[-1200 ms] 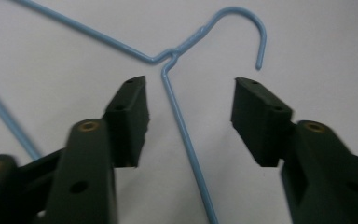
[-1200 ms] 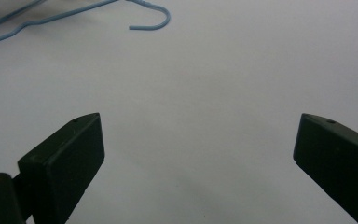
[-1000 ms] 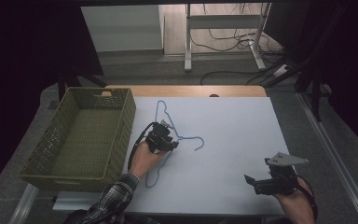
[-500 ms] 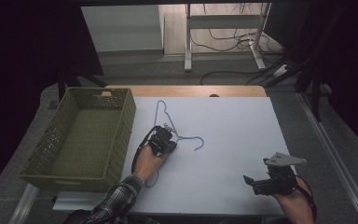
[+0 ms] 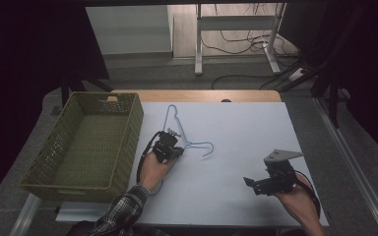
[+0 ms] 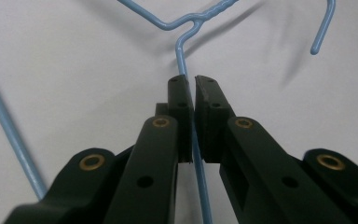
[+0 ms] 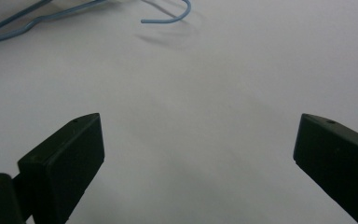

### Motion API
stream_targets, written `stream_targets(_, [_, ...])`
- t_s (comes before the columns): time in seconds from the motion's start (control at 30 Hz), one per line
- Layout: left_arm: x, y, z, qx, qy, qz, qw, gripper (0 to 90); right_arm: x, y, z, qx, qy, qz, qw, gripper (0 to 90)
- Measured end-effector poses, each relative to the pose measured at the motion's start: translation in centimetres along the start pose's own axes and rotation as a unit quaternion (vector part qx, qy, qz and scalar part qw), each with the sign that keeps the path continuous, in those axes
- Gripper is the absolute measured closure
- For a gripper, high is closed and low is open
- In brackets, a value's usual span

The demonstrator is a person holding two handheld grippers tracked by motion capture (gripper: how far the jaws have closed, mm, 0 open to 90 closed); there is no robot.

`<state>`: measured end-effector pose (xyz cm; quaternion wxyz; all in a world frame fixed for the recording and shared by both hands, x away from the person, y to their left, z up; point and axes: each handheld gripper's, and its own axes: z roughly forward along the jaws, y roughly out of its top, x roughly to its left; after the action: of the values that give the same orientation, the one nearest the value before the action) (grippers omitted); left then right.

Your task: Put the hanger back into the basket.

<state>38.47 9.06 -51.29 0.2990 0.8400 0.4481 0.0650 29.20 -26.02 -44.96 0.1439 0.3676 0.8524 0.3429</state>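
We see the blue wire hanger point(image 5: 184, 132) lying on the white table top point(image 5: 246, 132), a little left of the middle, its hook point(image 6: 324, 25) curling toward the table's centre. Just beside its left side stands the green basket point(image 5: 86, 142), whose near wall runs close to the table's left edge. To the right of the hanger the white surface lies open all the way to the right rim, and there is free room toward the far wooden edge point(image 5: 197, 96) as well.

Our left gripper point(image 6: 191, 100) sits over the hanger's lower arm, its jaws drawn nearly together with the blue wire passing between the pads point(image 6: 181, 107), clamped just below the twisted neck. Our right gripper point(image 7: 198, 140) rests well apart near the front right of the table, jaws spread wide, holding nothing, over bare table.
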Motion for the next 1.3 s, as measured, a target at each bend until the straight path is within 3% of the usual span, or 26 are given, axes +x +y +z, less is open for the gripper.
stream_targets(0.27, [0.3,-0.1,-0.3,-0.006,-0.01,-0.009,0.9999,86.1,0.7,4.7,3.0,0.011,0.012,-0.006,0.9998,0.0])
stream_targets(0.43, [0.4,-0.1,-0.5,-0.009,-0.015,-0.012,0.9998,86.1,1.0,7.4,5.3,0.0,0.015,-0.014,0.9998,10.2])
stream_targets(0.6, [0.5,-0.1,-0.6,-0.008,-0.017,-0.01,0.9998,86.1,1.1,9.4,8.1,0.009,0.02,-0.047,0.9987,23.7])
stream_targets(0.77, [0.4,-0.2,-0.6,-0.009,-0.019,-0.01,0.9997,86.1,1.3,11.0,11.0,0.023,0.016,-0.094,0.9952,34.1])
stream_targets(0.97, [0.4,-0.2,-0.6,-0.008,-0.02,-0.01,0.9997,86.0,1.4,12.2,13.7,0.045,0.029,-0.153,0.9868,42.4])
stream_targets(1.3, [0.4,-0.2,-0.8,-0.007,-0.024,-0.007,0.9997,86.1,0.7,12.9,17.0,0.072,0.08,-0.154,0.9822,49.1])
